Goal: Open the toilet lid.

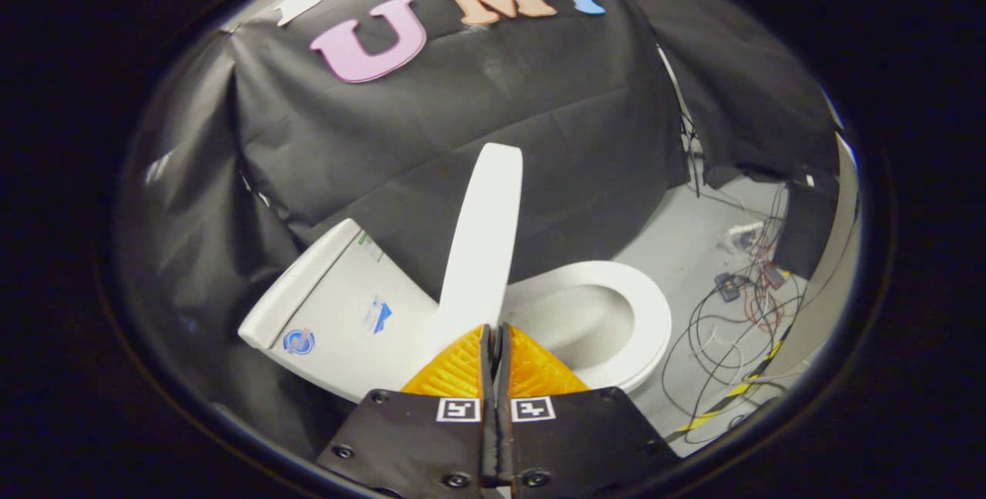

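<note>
A white toilet lies just beyond my fingers, tilted in the view. Its tank (339, 306) is to the left and its round seat (643, 314) to the right, with the bowl showing inside the ring. The lid (485, 237) stands raised and I see it nearly edge-on, rising between tank and seat. My gripper (493, 329) is shut, its two fingers pressed together with only a thin slit between them. The fingertips sit right at the lower end of the lid's edge; nothing is held between them.
Black cloth walls close in behind and to the left of the toilet. On the grey floor (678, 252) to the right lie tangled cables (739, 306), a black box (805, 229) and a strip of yellow-and-black tape (743, 387).
</note>
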A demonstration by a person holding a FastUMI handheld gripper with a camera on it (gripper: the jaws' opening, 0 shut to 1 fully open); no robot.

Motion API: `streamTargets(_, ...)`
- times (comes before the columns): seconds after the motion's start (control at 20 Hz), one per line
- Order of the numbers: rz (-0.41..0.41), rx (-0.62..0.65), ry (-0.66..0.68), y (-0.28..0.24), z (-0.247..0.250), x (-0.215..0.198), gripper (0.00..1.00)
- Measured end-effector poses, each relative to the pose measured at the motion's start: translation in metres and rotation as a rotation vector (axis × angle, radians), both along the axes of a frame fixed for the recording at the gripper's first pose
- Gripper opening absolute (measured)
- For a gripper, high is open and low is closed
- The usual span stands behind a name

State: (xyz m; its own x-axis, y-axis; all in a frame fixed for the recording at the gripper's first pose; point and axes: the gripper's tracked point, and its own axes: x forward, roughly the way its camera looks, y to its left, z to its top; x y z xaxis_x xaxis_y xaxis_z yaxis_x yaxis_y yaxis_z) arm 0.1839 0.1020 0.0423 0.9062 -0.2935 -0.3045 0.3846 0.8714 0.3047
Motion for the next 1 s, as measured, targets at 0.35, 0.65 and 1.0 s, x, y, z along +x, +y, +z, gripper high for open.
streamTargets(0.35, 0.05, -0.175, 0.02, 0.049, 0.03, 0.02, 0.0)
streamTargets(0.65, 0.091, -0.281, 0.031, 0.094, 0.047, 0.038, 0.0)
streamTargets(1.0, 0.176, -0.382, 0.022, 0.15, 0.056, 0.061, 0.0)
